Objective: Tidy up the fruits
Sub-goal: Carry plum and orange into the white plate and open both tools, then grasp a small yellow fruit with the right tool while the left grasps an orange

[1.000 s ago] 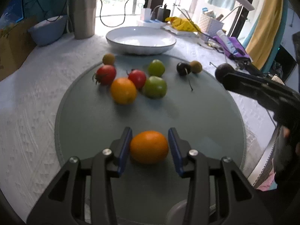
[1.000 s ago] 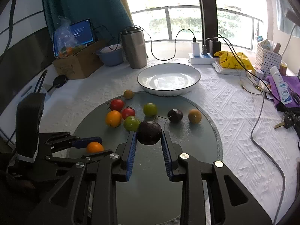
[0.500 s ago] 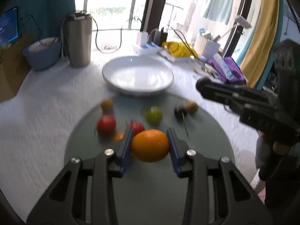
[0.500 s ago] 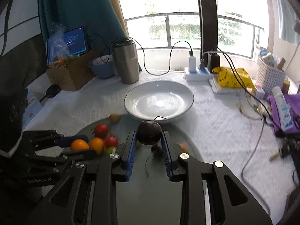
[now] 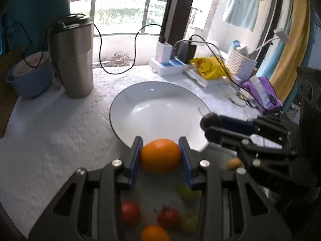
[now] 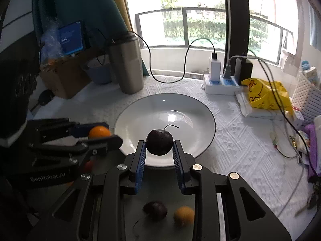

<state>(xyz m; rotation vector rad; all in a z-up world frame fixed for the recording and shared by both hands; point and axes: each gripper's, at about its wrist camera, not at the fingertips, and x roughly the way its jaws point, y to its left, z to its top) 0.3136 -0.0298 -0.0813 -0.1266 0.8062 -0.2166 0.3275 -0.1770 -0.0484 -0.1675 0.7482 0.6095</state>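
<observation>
Left gripper (image 5: 160,154) clamping orange (image 5: 160,155), right gripper (image 6: 159,149) clamping dark plum (image 6: 159,144), both apparently poised above near rim of white bowl (image 6: 208,140) directly ahead.

L wrist cam: looks fwd along left gripper (image 5: 160,156) fingers, close above white plate (image 5: 120,104) near rim. R wrist cam: same along right gripper (image 6: 159,152), plate (image 6: 210,120) ahead. Both share plate, see each other.

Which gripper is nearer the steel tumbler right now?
Left. The left gripper, holding the orange, sits at the plate's near-left rim, the tumbler's side. The right gripper, holding the dark fruit, is at the near-middle rim, farther away.
</observation>
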